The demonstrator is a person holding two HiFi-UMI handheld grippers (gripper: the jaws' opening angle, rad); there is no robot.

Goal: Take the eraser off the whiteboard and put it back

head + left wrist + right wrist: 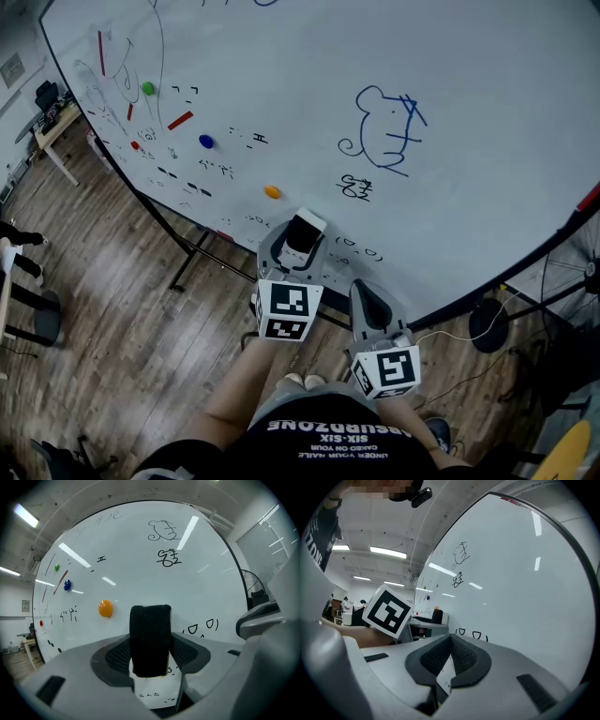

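The eraser [307, 228], white-backed with a black felt face [150, 625], sits between the jaws of my left gripper [302, 240] [151, 638]. That gripper is shut on it, a pad pressing each side. It is held close in front of the lower part of the whiteboard [469, 75] [140, 541], near the small scribbles; whether it touches the board I cannot tell. My right gripper [366, 296] [450, 640] hangs lower and to the right, shut with nothing in it, pointing along the board. In the right gripper view the eraser [437, 616] shows as a dark block beyond the left gripper's marker cube.
Orange [272, 191] [105, 608], blue [206, 141] and green [147, 88] magnets stick to the board, with a blue drawing [384, 131] at the right. The board's stand legs [187, 253] stand on the wood floor. A fan [586, 272] and a cable lie at the right.
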